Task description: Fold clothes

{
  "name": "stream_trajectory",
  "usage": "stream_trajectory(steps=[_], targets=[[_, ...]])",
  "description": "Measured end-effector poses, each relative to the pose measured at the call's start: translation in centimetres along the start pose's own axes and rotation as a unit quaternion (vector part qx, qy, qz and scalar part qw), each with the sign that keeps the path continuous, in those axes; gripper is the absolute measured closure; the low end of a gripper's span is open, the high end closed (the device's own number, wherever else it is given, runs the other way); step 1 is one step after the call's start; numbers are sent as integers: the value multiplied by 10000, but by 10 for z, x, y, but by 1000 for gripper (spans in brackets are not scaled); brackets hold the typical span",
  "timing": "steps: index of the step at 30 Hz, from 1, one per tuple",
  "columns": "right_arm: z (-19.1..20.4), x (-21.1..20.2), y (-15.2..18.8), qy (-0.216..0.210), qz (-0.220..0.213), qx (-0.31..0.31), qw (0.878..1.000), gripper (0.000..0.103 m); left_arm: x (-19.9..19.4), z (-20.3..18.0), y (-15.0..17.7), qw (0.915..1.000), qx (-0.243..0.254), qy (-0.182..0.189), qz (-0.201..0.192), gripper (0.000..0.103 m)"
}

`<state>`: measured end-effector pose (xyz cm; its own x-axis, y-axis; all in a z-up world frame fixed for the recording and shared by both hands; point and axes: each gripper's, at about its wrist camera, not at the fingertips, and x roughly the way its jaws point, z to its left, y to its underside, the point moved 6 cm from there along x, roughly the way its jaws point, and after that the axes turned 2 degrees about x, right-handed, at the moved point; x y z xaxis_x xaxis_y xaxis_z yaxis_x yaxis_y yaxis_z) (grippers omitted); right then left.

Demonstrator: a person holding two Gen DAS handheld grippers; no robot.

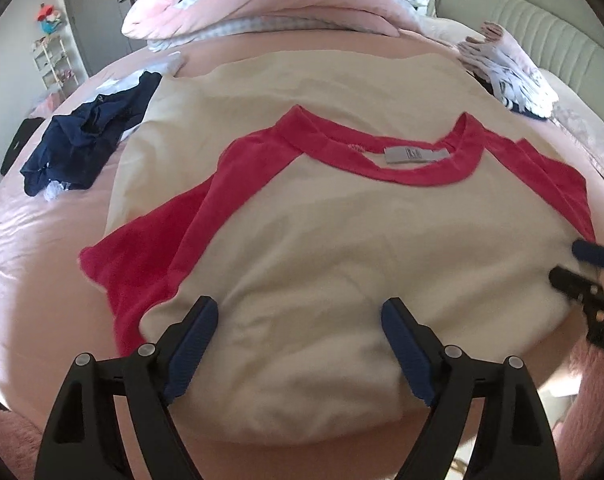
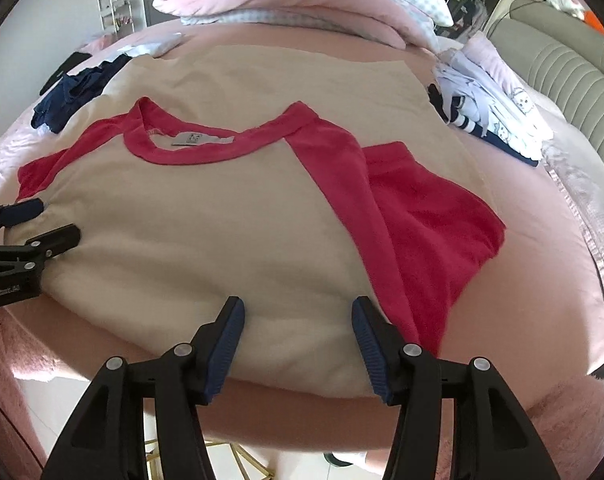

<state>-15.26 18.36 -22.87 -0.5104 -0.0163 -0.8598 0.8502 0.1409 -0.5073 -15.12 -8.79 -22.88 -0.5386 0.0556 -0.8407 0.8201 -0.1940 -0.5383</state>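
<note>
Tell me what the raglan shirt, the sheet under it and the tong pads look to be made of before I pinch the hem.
Raglan shirt: soft knit, likely cotton jersey; matte cream body, red sleeves, gentle wrinkles, ribbed collar.
Pink sheet: smooth woven fabric with a slight sheen; glossy highlights on its creases.
Left tongs pads: blue, ribbed, probably rubber or soft plastic; black arms look like hard plastic.

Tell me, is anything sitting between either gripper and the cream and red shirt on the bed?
Nothing visible. The left gripper and right gripper both hover open right above the shirt near its lower edge, with only bare cream fabric between their fingers.
</note>
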Motion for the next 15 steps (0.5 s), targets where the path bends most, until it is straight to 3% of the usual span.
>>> stream_trajectory(steps=[5, 9, 12, 15], targets=[[-12, -5, 1, -73, -59, 126, 9999, 67, -21, 17, 9, 9995, -10, -230, -203, 19], [-11, -18, 0, -214, -227, 393, 9987, 63, -43, 29, 23, 9979, -371, -254, -471, 20], [-3, -24, 4, -308, -245, 366, 9986, 63, -55, 30, 36, 9978, -299, -301, -510, 21], [5, -29, 9, -343, -236, 337, 9986, 63, -55, 32, 44, 9988, -233, -222, -360, 36]])
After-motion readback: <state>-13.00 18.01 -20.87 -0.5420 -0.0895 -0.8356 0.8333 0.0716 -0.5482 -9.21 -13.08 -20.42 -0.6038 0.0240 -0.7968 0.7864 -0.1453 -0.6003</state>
